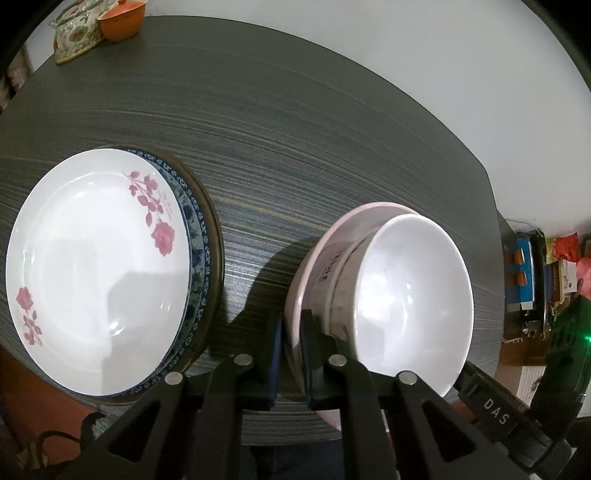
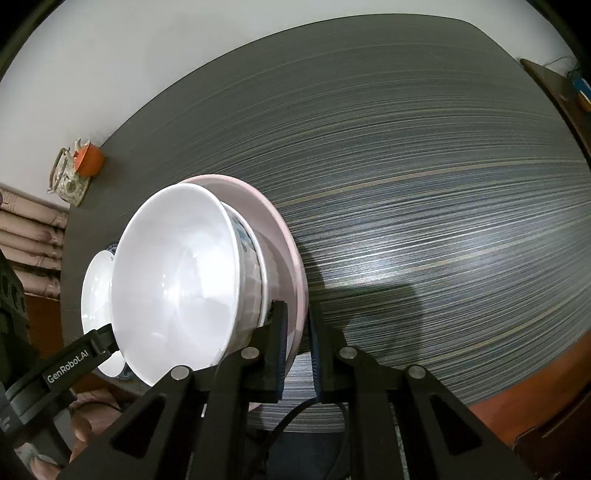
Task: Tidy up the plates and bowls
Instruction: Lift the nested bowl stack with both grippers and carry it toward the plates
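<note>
A pink bowl (image 1: 295, 295) holds a nested patterned bowl (image 1: 332, 273) and a white bowl (image 1: 413, 299) on top. My left gripper (image 1: 291, 354) is shut on the pink bowl's rim at its left side. My right gripper (image 2: 297, 350) is shut on the same pink bowl's (image 2: 291, 258) rim at its right side, with the white bowl (image 2: 173, 280) inside. The stack looks tilted and held just above the dark table (image 1: 295, 129). A rose-patterned white plate (image 1: 96, 269) lies on a blue-patterned plate (image 1: 195, 236) to the left.
A floral teapot (image 1: 74, 37) and an orange cup (image 1: 122, 22) stand at the table's far left corner. A shelf with boxes (image 1: 535, 273) stands past the table's right edge. The white wall is behind the table.
</note>
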`<state>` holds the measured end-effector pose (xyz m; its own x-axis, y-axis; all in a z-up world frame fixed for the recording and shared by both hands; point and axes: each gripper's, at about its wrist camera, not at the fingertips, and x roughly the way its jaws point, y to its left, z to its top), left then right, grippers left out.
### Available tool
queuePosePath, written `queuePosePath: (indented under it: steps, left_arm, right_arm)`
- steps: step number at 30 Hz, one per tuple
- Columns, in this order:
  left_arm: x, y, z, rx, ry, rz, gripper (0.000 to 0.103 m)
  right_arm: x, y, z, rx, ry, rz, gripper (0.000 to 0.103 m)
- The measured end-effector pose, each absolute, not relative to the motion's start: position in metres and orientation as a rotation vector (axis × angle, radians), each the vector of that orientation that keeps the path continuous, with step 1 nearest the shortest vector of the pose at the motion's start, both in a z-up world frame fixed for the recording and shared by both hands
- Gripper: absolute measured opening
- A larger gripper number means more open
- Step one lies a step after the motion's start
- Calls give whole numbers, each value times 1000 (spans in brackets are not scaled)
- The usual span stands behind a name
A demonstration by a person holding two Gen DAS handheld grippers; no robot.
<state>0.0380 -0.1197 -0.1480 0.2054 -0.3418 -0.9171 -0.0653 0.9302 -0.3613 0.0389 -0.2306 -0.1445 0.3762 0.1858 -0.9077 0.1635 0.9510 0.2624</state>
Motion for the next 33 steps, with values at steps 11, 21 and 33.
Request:
queuePosePath:
  steps: [11, 21, 33]
  left_arm:
    - [39, -128, -147, -328, 1353, -202, 7]
    - [39, -131, -142, -300, 1327, -191, 7]
    - [43, -133, -143, -304, 1328, -193, 7]
  right_arm:
    - [32, -223, -144, 326, 1172, 1, 13]
    - [34, -221, -145, 331, 1178, 6, 13]
    - [33, -222, -144, 322, 1170, 6, 13]
